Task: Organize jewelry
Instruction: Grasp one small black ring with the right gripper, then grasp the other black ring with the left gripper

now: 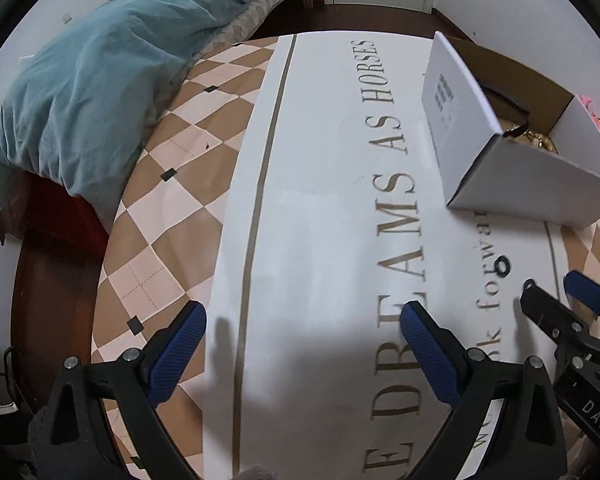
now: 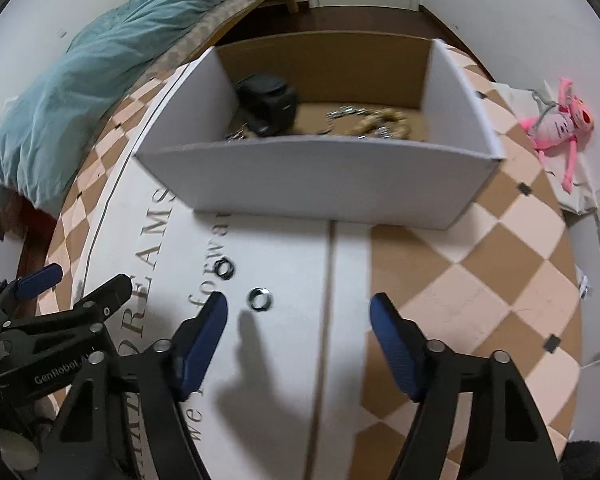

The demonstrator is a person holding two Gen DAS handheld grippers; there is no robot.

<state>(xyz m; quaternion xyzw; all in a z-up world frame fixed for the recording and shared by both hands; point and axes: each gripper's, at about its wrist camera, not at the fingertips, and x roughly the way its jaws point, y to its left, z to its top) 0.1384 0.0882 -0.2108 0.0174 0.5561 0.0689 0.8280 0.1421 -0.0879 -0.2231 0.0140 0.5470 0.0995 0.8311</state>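
Note:
A small silver ring (image 2: 260, 299) lies on the white lettered sheet (image 2: 284, 360), just ahead of my right gripper (image 2: 298, 306) and nearer its left finger. That gripper is open and its pads touch nothing. A dark ring (image 2: 225, 269) (image 1: 502, 266) lies a little farther left. Behind them stands an open white cardboard box (image 2: 320, 184) (image 1: 512, 168) holding a gold chain (image 2: 384, 124), silver pieces and a small black case (image 2: 268, 106). My left gripper (image 1: 300, 316) (image 2: 76, 282) hangs open over bare sheet, left of the rings. The right gripper (image 1: 550, 284) shows at the right edge of the left wrist view.
The sheet lies on a brown-and-cream checkered cloth (image 2: 480, 280) (image 1: 168, 220). A teal blanket (image 1: 100, 80) is heaped on a bed to the left. A pink plush toy (image 2: 556, 124) lies to the right of the box. A door and dark floor are beyond.

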